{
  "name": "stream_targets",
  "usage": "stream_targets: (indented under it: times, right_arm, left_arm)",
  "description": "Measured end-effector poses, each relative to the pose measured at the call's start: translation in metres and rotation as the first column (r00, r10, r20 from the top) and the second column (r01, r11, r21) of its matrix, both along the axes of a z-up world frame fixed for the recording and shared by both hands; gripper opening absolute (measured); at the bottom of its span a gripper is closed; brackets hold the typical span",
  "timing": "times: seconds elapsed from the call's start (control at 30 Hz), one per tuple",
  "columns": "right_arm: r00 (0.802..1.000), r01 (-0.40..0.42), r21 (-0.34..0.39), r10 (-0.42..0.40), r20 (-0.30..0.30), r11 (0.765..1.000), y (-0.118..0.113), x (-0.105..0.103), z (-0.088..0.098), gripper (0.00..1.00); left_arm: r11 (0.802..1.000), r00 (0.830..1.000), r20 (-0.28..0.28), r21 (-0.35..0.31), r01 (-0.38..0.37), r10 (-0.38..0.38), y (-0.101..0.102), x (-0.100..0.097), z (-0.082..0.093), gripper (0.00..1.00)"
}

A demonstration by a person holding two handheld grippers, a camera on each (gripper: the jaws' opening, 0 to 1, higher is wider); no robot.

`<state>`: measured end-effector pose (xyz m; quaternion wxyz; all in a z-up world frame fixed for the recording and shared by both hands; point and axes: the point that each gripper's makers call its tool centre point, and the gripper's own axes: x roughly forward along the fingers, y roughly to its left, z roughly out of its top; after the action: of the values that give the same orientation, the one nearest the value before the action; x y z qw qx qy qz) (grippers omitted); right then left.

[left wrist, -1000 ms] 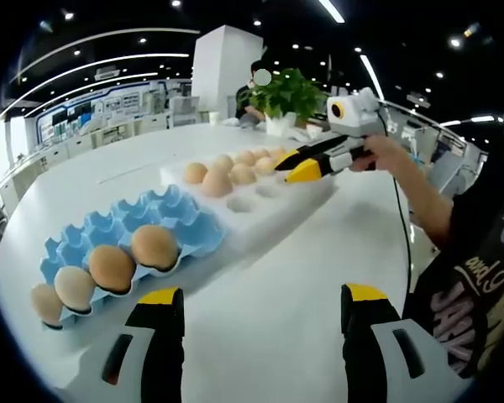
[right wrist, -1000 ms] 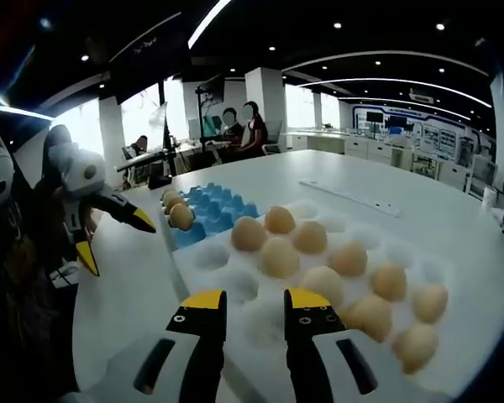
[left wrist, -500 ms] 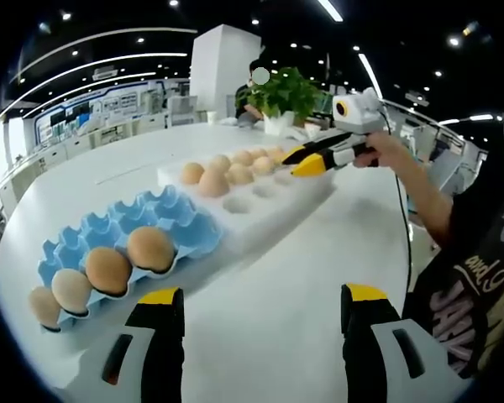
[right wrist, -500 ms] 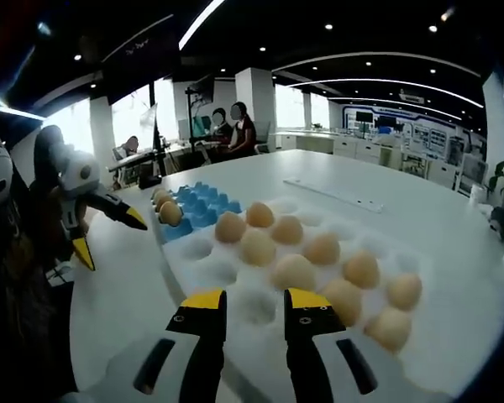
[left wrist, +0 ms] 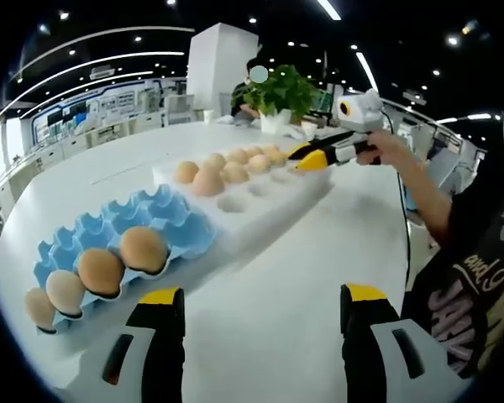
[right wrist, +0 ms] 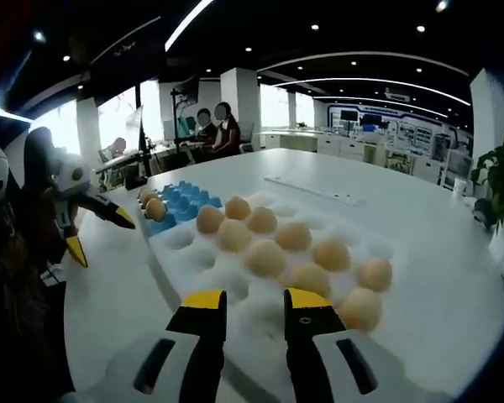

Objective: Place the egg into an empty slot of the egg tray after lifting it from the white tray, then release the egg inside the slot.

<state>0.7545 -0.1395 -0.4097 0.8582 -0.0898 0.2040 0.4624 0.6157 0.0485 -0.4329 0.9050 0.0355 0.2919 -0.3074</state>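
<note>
Room: open office hall with ceiling strip lights; large white round table [left wrist: 286,277] as work surface, potted plant [left wrist: 283,91] at its far edge beyond the white tray.
Eggs to move: brown eggs [right wrist: 269,258] seated in dimples of the white tray [right wrist: 235,290], clustered toward the end away from the blue egg tray; dimples on the tray's near side already vacant. No egg lifted yet.
White tray: lying flat on the table, one end butted just beside the egg tray, probably to keep the carry short.
Egg tray: blue egg tray [left wrist: 172,220], four eggs [left wrist: 143,248] filling the row farthest from the white tray; slots nearest the white tray empty and ready to receive.
Right gripper: right gripper [right wrist: 254,304] poised over the near edge of the white tray, jaws parted by a narrow gap, nothing between them; aimed at the egg cluster, apparently lining up a pick. Same tool seen in left gripper view [left wrist: 315,156], tips above the eggs.
Left gripper: left gripper [left wrist: 256,300] held low over bare table, beside the egg tray and well apart from the white tray, jaws spread wide and empty; judged parked clear of the transfer path.
Step in hand: approach to an egg, grasp not yet made.
</note>
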Motion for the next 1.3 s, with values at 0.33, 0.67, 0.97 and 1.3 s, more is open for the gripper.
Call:
stream_targets:
  times: [0.33,0.67,0.97,1.3]
  right_arm:
    - [0.999,0.031,0.004,-0.031,0.019,1.000,-0.013,0.003,0.007,0.28]
    - [0.997,0.071,0.004,-0.071,0.032,0.997,-0.030,0.008,0.011,0.28]
    - [0.995,0.089,0.015,-0.089,0.035,0.996,-0.037,0.010,0.011,0.28]
    - [0.992,0.115,0.006,-0.115,0.045,0.993,-0.046,0.012,0.010,0.28]
  left_arm:
    - [1.000,1.000,0.000,0.001,0.003,-0.003,-0.001,0.000,0.000,0.76]
    - [1.000,1.000,-0.001,0.001,0.003,-0.003,-0.002,0.000,0.000,0.76]
    - [1.000,1.000,-0.001,0.002,0.003,-0.003,-0.004,-0.001,0.000,0.76]
    - [1.000,1.000,-0.002,0.001,0.006,-0.006,-0.007,-0.003,-0.001,0.76]
